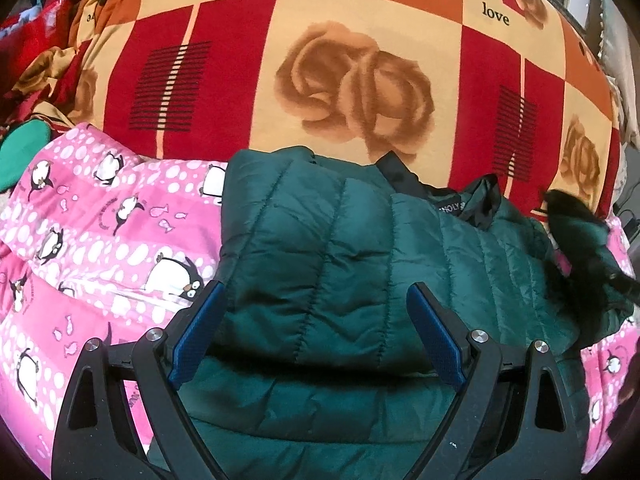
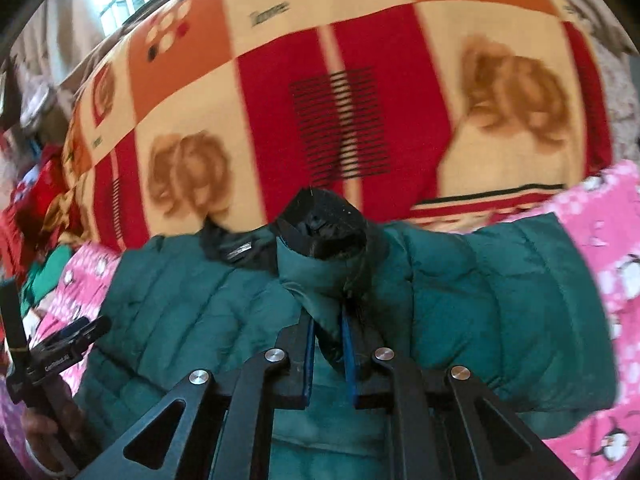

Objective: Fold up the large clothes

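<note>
Gripping a bunched fold of the green puffer jacket (image 2: 460,304), my right gripper (image 2: 327,320) is clenched on the fabric, its sleeve cuff (image 2: 320,232) standing just beyond the blue pads. My left gripper (image 1: 316,304) hangs released, jaws wide, over the jacket's quilted panels, which lie on the pink penguin blanket (image 1: 80,240). Only the left view shows the black collar label (image 1: 452,204); only the right shows a hand (image 2: 48,420) holding the left tool. No containers seen.

Dark green quilted puffer jacket (image 1: 344,248), black lining at collar, lies partly folded on pink penguin-print blanket (image 1: 92,232); one cuff lifted.
</note>
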